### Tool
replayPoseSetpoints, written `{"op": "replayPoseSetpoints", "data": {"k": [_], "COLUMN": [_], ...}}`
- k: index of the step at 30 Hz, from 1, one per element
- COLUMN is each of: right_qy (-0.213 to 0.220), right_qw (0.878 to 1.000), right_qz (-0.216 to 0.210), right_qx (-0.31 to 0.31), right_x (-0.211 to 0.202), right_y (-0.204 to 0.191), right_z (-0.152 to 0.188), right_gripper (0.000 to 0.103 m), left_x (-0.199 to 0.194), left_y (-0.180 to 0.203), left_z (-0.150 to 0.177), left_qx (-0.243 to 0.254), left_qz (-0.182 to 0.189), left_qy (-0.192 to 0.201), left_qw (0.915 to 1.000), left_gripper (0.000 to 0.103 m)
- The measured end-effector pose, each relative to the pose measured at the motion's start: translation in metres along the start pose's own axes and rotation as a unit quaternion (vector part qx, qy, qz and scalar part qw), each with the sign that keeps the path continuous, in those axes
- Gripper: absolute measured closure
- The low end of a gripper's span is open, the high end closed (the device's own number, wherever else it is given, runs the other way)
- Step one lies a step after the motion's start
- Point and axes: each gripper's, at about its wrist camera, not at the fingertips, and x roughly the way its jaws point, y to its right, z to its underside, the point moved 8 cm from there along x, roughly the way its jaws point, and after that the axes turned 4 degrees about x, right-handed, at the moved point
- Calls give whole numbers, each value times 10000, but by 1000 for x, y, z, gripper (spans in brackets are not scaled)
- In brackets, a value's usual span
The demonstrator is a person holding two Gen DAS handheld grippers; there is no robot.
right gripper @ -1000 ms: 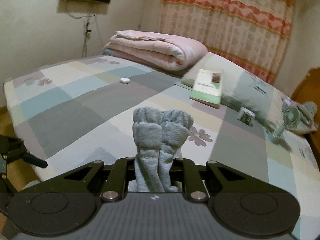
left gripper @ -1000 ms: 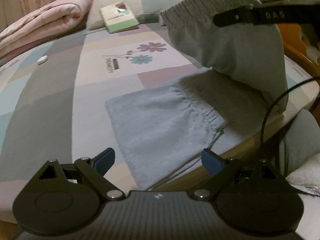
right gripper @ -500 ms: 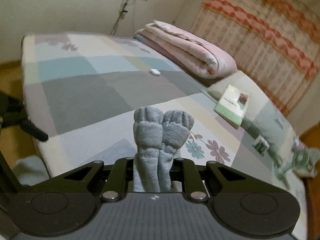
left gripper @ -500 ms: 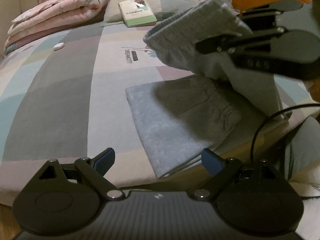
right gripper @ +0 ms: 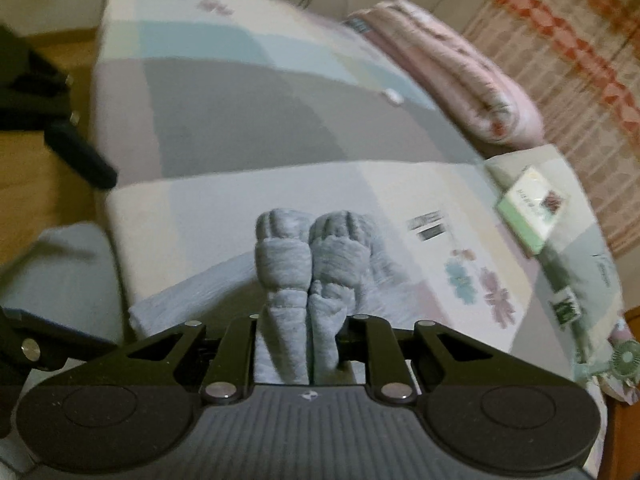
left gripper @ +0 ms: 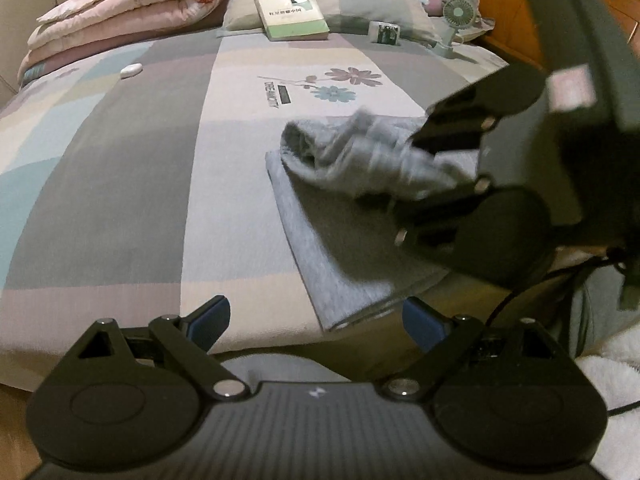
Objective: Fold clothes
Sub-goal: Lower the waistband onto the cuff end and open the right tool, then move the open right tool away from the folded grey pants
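Note:
A grey garment (left gripper: pixel 340 240) with a gathered waistband lies at the near edge of the bed. My right gripper (right gripper: pixel 308 328) is shut on the bunched waistband (right gripper: pixel 308 256), which sticks up between its fingers. In the left wrist view that same gripper (left gripper: pixel 404 168) comes in from the right and holds the bunched waistband (left gripper: pixel 360 152) low over the flat part of the garment. My left gripper (left gripper: pixel 316 320) hangs open in front of the bed's edge, its blue pads (left gripper: pixel 208 320) clear of the cloth.
The patchwork bed sheet (left gripper: pixel 140 160) stretches to the left. A folded pink quilt (left gripper: pixel 128 12), a pillow with a book (left gripper: pixel 290 8), a small box (left gripper: pixel 388 32) and a small fan (left gripper: pixel 460 8) lie at the head. A white object (left gripper: pixel 132 70) rests mid-bed. A wooden headboard (left gripper: pixel 500 8) stands right.
The right gripper has carried the raised waistband forward and down, folding the garment over itself toward the bed. The left gripper has backed off a little and stays open.

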Motion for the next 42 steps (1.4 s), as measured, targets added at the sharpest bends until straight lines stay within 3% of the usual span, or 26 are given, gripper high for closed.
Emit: {"op": "replayPoseSetpoints", "data": {"k": [1, 5, 8, 11, 12, 16, 22, 26, 30, 36, 42], "right_qy": [-111, -336, -302, -45, 41, 224, -182, -497, -701, -570, -391], "right_qw": [9998, 9957, 9847, 9709, 9695, 9753, 9669, 9549, 9458, 9357, 9269], "right_qz": [-143, -715, -1413, -1915, -1907, -999, 461, 661, 757, 657, 699], "right_qx": [49, 493, 971, 1439, 1541, 1957, 2503, 2852, 3079, 3420, 3668], "right_x": [4, 4, -13, -41, -49, -81, -118, -130, -132, -141, -149], "right_y": [-3, 0, 11, 30, 39, 101, 168, 165, 154, 147, 154], "right_z": [3, 12, 15, 17, 19, 46, 136, 194, 233, 252, 265], "right_gripper": [66, 50, 29, 24, 24, 19, 15, 14, 12, 12, 10], "left_x": [0, -1, -4, -2, -1, 4, 10, 19, 30, 58, 90], "left_y": [1, 3, 6, 16, 20, 35, 59, 90, 132, 191, 240], "left_z": [1, 4, 4, -2, -5, -15, -31, -40, -45, -46, -45], "left_qx": [9, 49, 133, 304, 367, 621, 1001, 1457, 2040, 2987, 3903], "left_qz": [0, 0, -11, 33, 53, 130, 246, 455, 749, 877, 784], "left_qy": [-10, -52, -64, -23, -5, 64, 169, 199, 267, 353, 399], "left_qw": [10000, 10000, 9999, 9995, 9993, 9980, 9945, 9881, 9757, 9497, 9165], "left_gripper": [10, 10, 10, 10, 10, 10, 10, 10, 10, 10, 10]}}
